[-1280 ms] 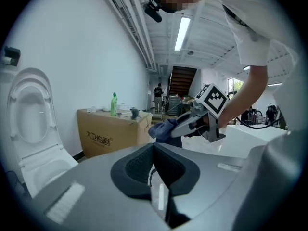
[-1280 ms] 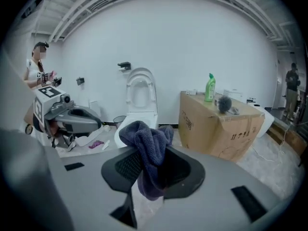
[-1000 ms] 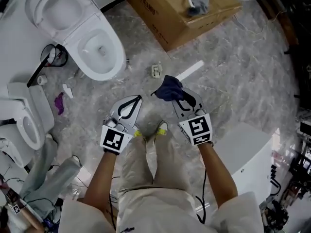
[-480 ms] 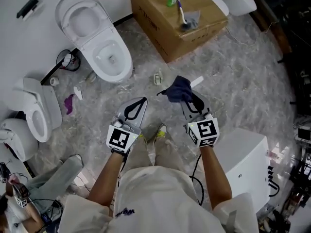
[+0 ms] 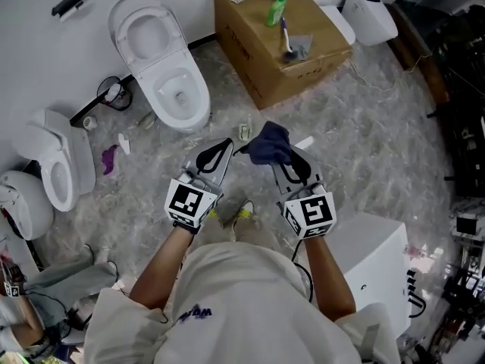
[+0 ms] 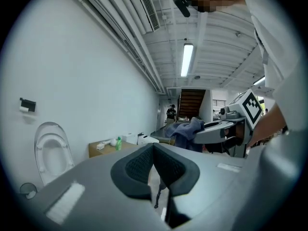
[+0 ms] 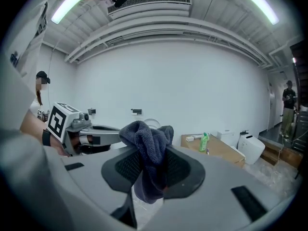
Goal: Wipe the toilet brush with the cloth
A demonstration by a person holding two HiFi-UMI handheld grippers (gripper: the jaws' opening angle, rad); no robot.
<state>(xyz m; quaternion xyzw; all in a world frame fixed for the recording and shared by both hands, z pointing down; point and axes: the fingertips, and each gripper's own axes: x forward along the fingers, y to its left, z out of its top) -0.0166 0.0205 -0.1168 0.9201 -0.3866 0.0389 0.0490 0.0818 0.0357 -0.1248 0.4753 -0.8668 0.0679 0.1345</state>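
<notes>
Right gripper (image 5: 282, 160) is clamping shut on the cloth (image 5: 267, 144). The jaws are pinching one fold, most of it is bunching above them and a tail is hanging below. Left gripper (image 5: 224, 145) is sitting fully closed with pads touching and nothing between them. Both are hanging level in front of the person, near each other but not touching.

The toilet brush (image 5: 286, 38) is lying well apart from both, on top of the cardboard box (image 5: 250, 67). It is resting on a grey rag (image 5: 301, 45) just beside a green bottle (image 5: 276, 10). So wiping isn't under way yet, I'd say.

Risks I'm seeing:
- the narrow pinch on the cloth could slip out once it starts dragging on bristles
- left needs to open before taking the handle, and a sloppy approach is likely tipping the bottle or dragging the rag along
- the toilet (image 5: 163, 74) is standing left of the box (probably not in the way)

The right gripper view is showing how the cloth sits between the jaws, which the head view is hiding under the bunch. The head view is showing the brush itself. In both gripper views the box and bottle are readable, but the brush is too small to tell.
</notes>
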